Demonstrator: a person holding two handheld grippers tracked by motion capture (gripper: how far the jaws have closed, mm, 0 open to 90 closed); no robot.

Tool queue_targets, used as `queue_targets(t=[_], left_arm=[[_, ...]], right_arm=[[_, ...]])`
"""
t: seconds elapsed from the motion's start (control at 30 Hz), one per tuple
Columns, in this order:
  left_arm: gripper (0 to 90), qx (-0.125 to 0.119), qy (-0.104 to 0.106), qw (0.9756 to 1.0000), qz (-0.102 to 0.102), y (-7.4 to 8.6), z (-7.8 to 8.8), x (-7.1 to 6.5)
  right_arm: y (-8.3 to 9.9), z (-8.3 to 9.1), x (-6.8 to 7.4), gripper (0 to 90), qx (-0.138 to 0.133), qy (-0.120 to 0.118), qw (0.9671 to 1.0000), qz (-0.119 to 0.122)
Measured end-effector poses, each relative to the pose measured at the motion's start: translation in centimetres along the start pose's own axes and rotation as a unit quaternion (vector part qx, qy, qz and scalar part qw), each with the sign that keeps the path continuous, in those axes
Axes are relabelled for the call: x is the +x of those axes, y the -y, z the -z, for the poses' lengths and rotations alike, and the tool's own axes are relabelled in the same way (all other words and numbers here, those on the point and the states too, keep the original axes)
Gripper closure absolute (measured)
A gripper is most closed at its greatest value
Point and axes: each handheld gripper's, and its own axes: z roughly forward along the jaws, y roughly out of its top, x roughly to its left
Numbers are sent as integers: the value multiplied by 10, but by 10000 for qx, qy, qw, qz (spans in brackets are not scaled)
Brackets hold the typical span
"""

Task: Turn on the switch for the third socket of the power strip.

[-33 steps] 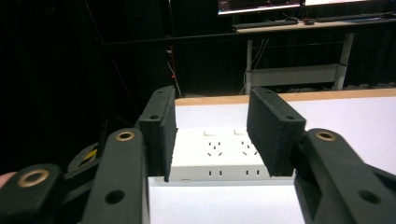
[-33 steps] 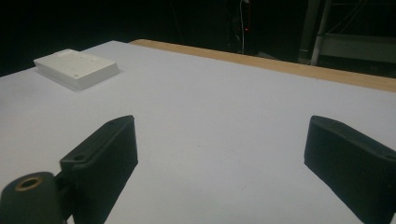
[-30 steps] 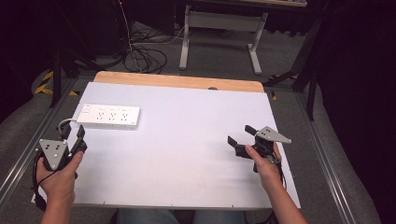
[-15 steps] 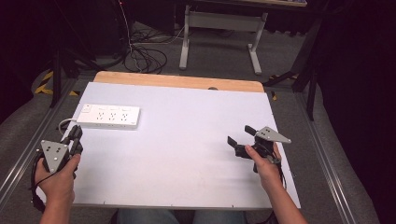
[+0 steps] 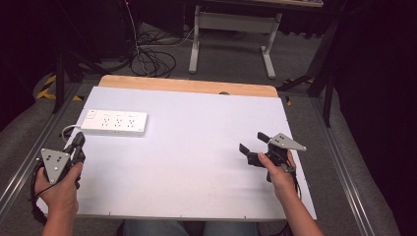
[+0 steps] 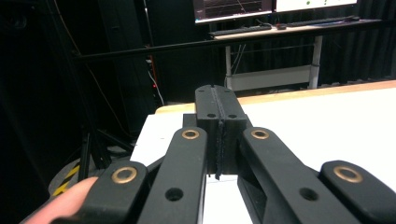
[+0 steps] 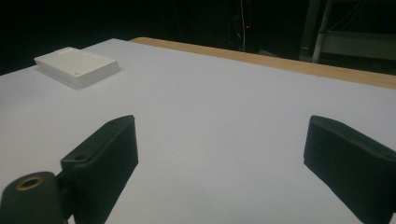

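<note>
A white power strip (image 5: pixel 114 122) lies flat at the far left of the white table top (image 5: pixel 201 187); in the right gripper view the strip (image 7: pixel 77 66) sits at the upper left. My left gripper (image 5: pixel 78 140) is held near the table's left edge, just in front of the strip and apart from it. Its jaws have just been closing and now meet pad to pad with nothing between them (image 6: pixel 218 93). My right gripper (image 5: pixel 252 141) hovers over the right part of the table, pointing left, open and empty (image 7: pixel 222 135).
The strip's white cord (image 5: pixel 68 129) curls off its left end toward the table edge. A wooden strip (image 5: pixel 187 85) borders the far side. Beyond it stand a desk frame (image 5: pixel 231 34) and floor cables (image 5: pixel 152 61). Metal rails (image 5: pixel 339 187) run along both sides.
The left gripper's jaws have come together, from apart to fully closed on nothing. Both hands have stayed where they were, and the right gripper is unchanged.
</note>
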Motion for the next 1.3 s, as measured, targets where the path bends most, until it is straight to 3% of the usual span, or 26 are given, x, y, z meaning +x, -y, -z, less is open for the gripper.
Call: queue_targets(t=[0.03, 0.07, 0.2, 0.27, 0.47, 0.7, 1.03, 1.3], left_arm=[[898, 8, 12, 9999, 165, 1, 0, 0], [898, 8, 12, 9999, 165, 1, 0, 0], [898, 10, 54, 9973, 736, 1, -4, 2], [898, 15, 20, 9969, 788, -1, -7, 4], [898, 76, -1, 9980, 633, -8, -17, 2], [898, 257, -61, 9981, 561, -4, -29, -1], [899, 425, -31, 9988, 259, -8, -42, -9], [898, 413, -78, 9989, 186, -20, -53, -9]], right_arm=[[0, 0, 0, 103, 4, 10, 10000, -1], [0, 0, 0, 103, 4, 10, 10000, -1], [0, 1, 1, 106, 6, 41, 10000, 41], [0, 0, 1, 108, -3, 29, 10000, 48], [1, -2, 2, 110, 50, -43, 10000, 63], [0, -6, 3, 115, 72, -144, 9998, 115], [-1, -9, 5, 115, 75, -235, 9996, 113], [-1, -9, 4, 113, 76, -265, 9996, 100]])
